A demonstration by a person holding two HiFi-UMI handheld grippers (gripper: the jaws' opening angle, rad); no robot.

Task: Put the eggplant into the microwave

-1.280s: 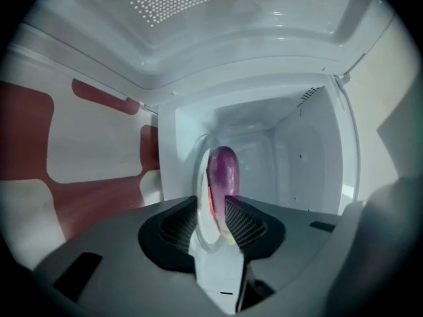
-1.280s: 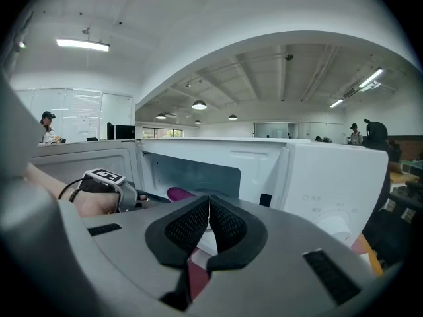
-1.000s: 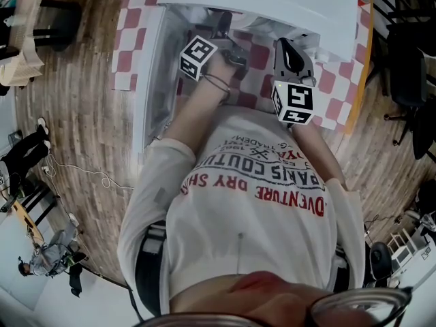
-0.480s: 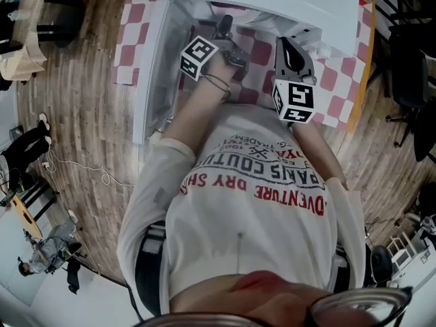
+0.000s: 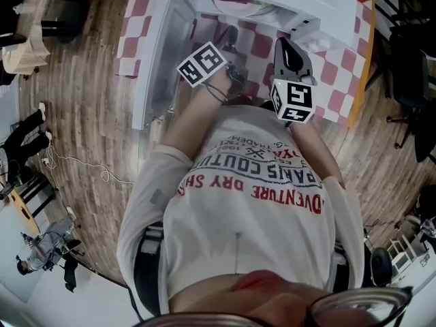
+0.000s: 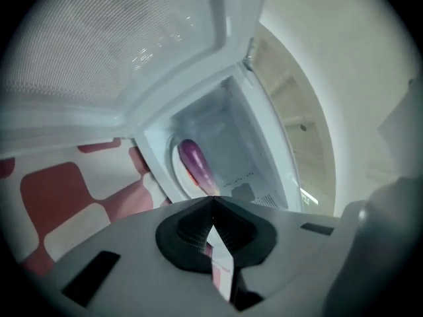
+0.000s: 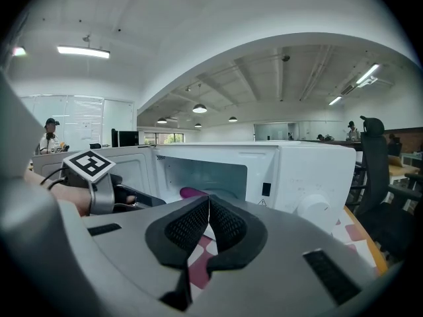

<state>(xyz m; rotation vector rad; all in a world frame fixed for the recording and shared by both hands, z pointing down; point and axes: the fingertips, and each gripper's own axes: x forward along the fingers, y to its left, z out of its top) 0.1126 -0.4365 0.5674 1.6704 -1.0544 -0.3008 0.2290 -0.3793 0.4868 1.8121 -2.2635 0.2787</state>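
Note:
The purple eggplant (image 6: 195, 164) lies on the turntable plate inside the white microwave (image 7: 310, 170), whose door (image 6: 119, 51) stands swung open to the left. In the right gripper view the eggplant (image 7: 193, 192) shows as a purple streak in the cavity. My left gripper (image 6: 211, 201) is shut with nothing between its pads, just outside the opening and apart from the eggplant. From the head view it (image 5: 228, 41) sits in front of the cavity. My right gripper (image 7: 209, 201) is shut and empty, to the right, in front of the microwave; the head view shows it (image 5: 289, 50) near the control panel.
The microwave stands on a red and white chequered cloth (image 5: 327, 87) over a table with an orange edge (image 5: 361, 67). The open door (image 5: 153, 60) juts out at the left. A black office chair (image 7: 373, 157) stands to the right. A person (image 7: 49, 136) stands far off.
My left gripper has drawn back out of the microwave opening toward the body and rolled, its marker cube turning. The right gripper has shifted only slightly.

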